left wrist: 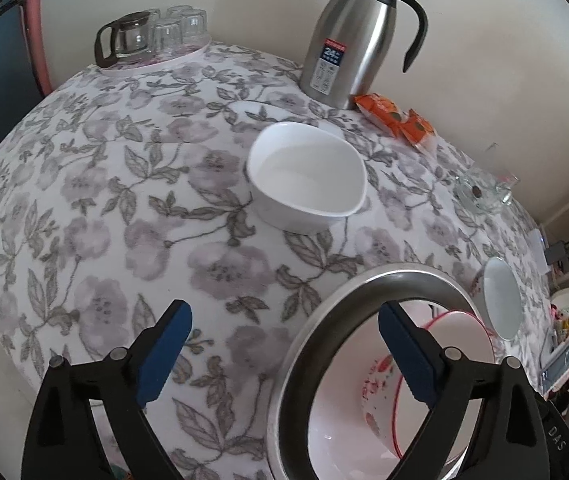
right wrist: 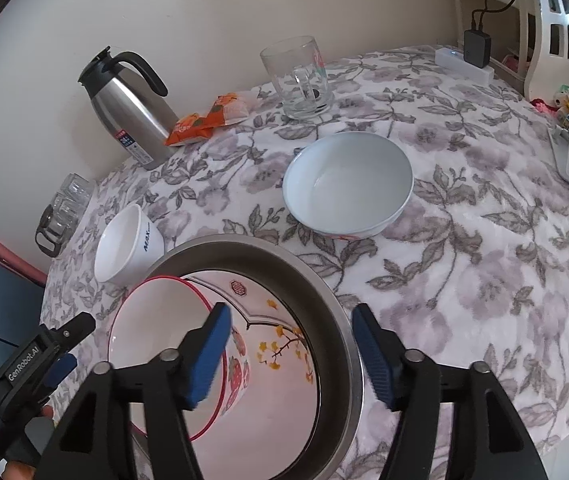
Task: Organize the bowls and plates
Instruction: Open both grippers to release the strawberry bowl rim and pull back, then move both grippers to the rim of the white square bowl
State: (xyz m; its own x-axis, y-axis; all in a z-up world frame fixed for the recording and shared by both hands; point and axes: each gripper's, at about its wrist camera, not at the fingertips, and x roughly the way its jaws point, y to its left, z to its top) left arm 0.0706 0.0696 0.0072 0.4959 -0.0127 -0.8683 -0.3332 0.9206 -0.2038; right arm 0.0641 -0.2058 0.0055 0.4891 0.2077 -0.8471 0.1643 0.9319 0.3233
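Floral grey cloth (right wrist: 484, 280) covers our table against a cream wall (right wrist: 204, 8). Nearest us sits the steel basin (right wrist: 340, 344), a red-rimmed bowl (right wrist: 156, 344) leaning inside; beyond it two white bowls (right wrist: 348, 184) (right wrist: 128, 244). Our left gripper (left wrist: 284, 354) and right gripper (right wrist: 290, 354) gape, gripping nothing.

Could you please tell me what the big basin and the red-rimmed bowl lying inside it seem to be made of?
Basin: likely stainless steel, going by its brushed grey rim with a dull sheen. Red-rimmed bowl: probably glazed ceramic, being glossy white with printed strawberries, though melamine is possible.
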